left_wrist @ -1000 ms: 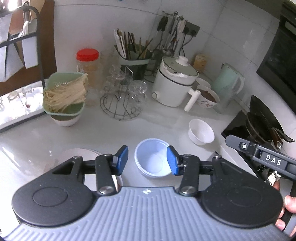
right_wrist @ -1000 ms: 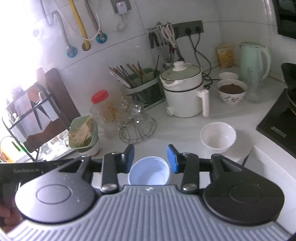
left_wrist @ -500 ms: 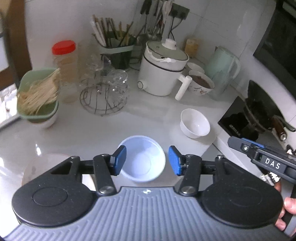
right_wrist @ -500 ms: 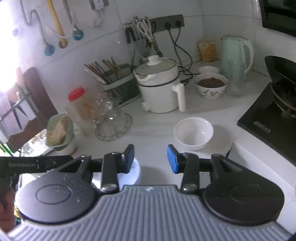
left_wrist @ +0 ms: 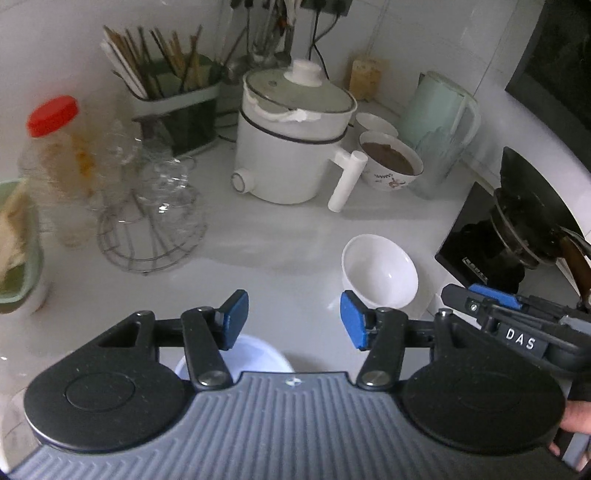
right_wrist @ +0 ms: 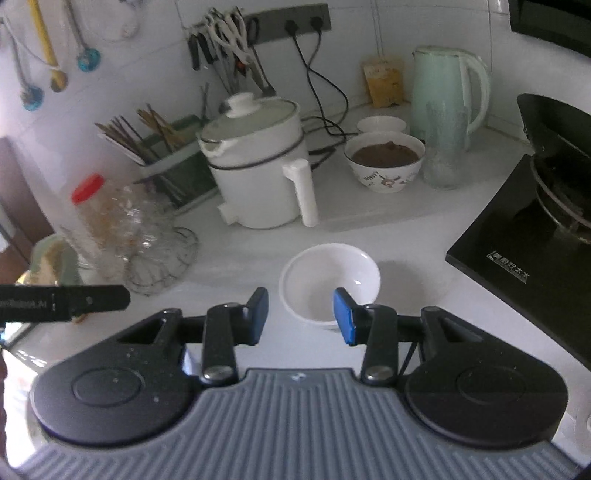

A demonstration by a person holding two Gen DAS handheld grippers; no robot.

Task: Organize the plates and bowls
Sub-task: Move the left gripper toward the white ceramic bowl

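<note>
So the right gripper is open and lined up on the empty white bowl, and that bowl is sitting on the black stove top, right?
Not quite. The right gripper is open and lined up on the empty white bowl, but the bowl sits on the white counter, beside the black stove top, not on it. The right wrist view shows this.

The light was soft and rather dim. The glossy white surface (left_wrist: 280, 243) showed pale reflections. The clear glasses on the round wire rack (right_wrist: 147, 236) were smeared by motion blur. Fisheye distortion bent the white tiled wall (right_wrist: 369, 22) at the edges.
</note>
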